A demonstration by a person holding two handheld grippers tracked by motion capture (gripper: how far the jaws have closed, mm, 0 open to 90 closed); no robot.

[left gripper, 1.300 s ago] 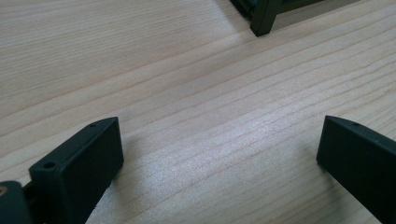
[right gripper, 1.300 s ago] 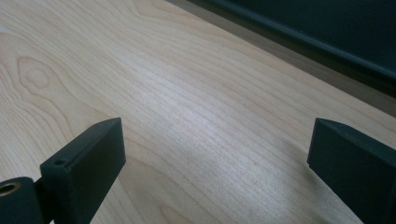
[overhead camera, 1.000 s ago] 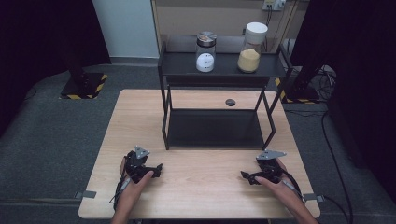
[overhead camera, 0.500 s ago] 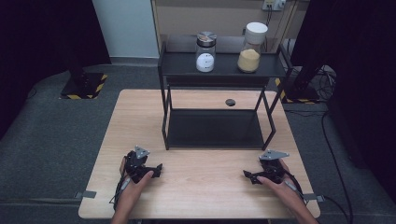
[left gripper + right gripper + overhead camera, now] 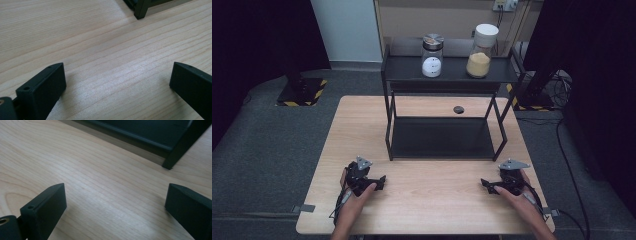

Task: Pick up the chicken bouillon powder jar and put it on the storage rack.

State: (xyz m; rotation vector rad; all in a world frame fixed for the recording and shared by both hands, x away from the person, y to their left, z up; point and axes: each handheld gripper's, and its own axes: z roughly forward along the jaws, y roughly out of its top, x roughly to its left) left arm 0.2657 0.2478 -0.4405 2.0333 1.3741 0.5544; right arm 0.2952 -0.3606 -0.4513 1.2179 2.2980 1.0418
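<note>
High view: two jars (image 5: 432, 56) on shelf | gripper views: bare table (image 5: 100, 50)

Black two-tier rack (image 5: 444, 137) is the nearest thing to both units, standing upright on the surface (image 5: 432, 200). It sits ahead of and between the left hand-held gripper (image 5: 379, 183) and right hand-held gripper (image 5: 485, 184), apart from both. Front-left leg foot (image 5: 140, 12) shows up ahead of the left hand-held gripper (image 5: 117, 82). Front-right leg (image 5: 175, 155) and lower shelf edge (image 5: 130, 135) lie ahead of the right hand-held gripper (image 5: 115, 202). Lower shelf bare, dark and flat.
</note>
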